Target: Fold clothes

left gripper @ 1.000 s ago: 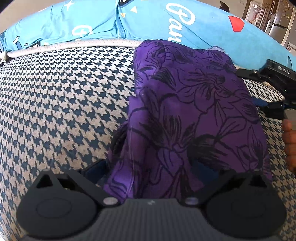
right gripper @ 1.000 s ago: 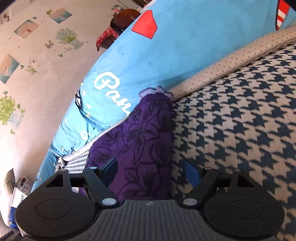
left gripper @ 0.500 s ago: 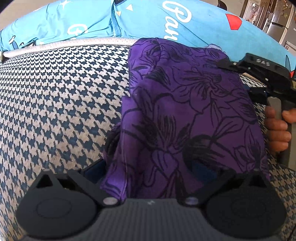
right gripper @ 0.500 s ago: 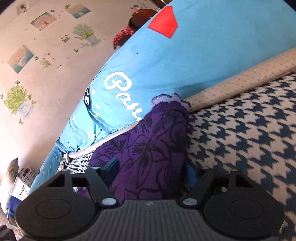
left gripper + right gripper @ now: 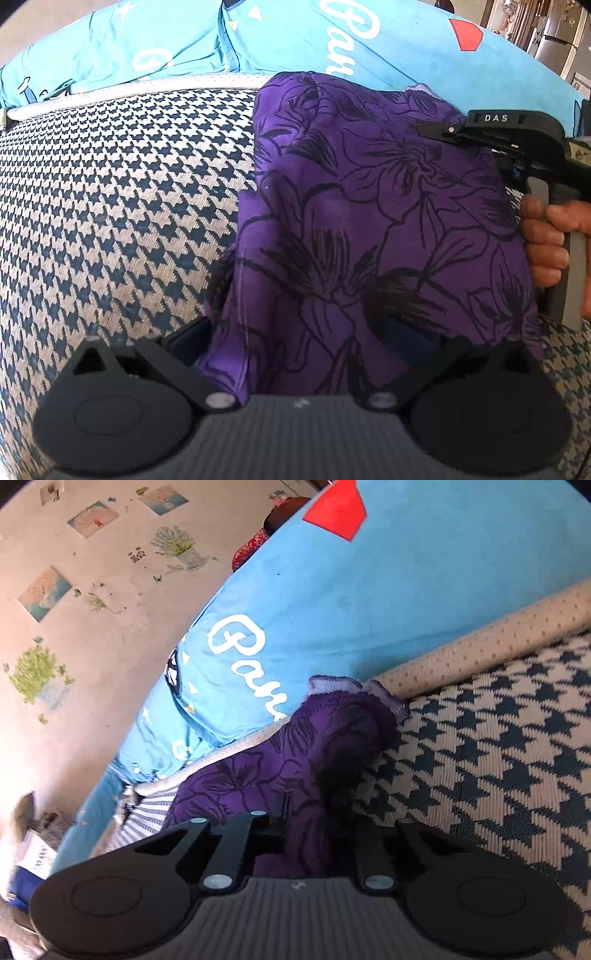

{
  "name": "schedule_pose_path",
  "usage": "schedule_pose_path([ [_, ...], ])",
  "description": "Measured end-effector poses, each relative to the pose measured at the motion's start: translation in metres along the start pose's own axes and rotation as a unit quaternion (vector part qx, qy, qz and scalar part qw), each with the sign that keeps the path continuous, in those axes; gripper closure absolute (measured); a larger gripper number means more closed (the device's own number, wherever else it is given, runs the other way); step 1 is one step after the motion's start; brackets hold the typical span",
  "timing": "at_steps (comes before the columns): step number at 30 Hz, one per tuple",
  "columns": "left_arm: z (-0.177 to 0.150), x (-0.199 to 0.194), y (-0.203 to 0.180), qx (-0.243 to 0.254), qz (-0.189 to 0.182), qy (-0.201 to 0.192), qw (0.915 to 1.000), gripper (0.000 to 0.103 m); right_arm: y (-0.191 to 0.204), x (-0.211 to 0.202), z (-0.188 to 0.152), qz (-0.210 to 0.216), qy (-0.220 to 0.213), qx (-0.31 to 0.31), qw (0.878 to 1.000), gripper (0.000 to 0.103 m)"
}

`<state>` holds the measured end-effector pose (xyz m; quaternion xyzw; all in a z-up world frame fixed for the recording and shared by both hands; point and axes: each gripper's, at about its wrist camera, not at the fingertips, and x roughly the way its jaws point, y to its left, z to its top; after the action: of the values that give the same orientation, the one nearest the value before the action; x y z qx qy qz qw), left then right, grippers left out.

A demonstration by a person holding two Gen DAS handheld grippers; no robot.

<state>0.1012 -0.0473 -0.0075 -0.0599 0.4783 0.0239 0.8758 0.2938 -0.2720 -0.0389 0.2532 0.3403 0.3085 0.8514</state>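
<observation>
**Purple garment pinched at right edge**

L to R: houndstooth cushion [image 5: 110, 206] bare on left; purple floral garment [image 5: 369, 229] lies across it, far end touching blue pillow [image 5: 295, 40]. Left gripper [image 5: 299, 336] spread wide, fabric draped btwn fingers, not clamped. Right gripper [image 5: 317, 834] drawn in, clenched on garment's edge; person's hand [image 5: 550, 243] on its handle at far right.

Black tongs [image 5: 295, 339], silver pivot screws, ribbed grey housing, "DAS" marking.
</observation>
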Motion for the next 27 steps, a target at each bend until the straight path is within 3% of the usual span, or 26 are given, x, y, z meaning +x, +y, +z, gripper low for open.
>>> schedule_pose_path([
  [15,0.004,-0.017,-0.019,0.025,-0.037,-0.019,0.9988,0.000,0.029,-0.069,0.013,-0.112,-0.091,-0.022,0.989,0.092],
  [23,0.004,-0.027,-0.033,0.044,-0.063,-0.032,0.9966,0.000,0.020,-0.146,0.027,-0.201,-0.164,-0.029,0.965,0.098],
  [27,0.005,-0.034,-0.041,0.052,-0.076,-0.038,0.9950,0.000,0.001,-0.189,0.027,-0.248,-0.189,-0.001,0.950,0.098],
])
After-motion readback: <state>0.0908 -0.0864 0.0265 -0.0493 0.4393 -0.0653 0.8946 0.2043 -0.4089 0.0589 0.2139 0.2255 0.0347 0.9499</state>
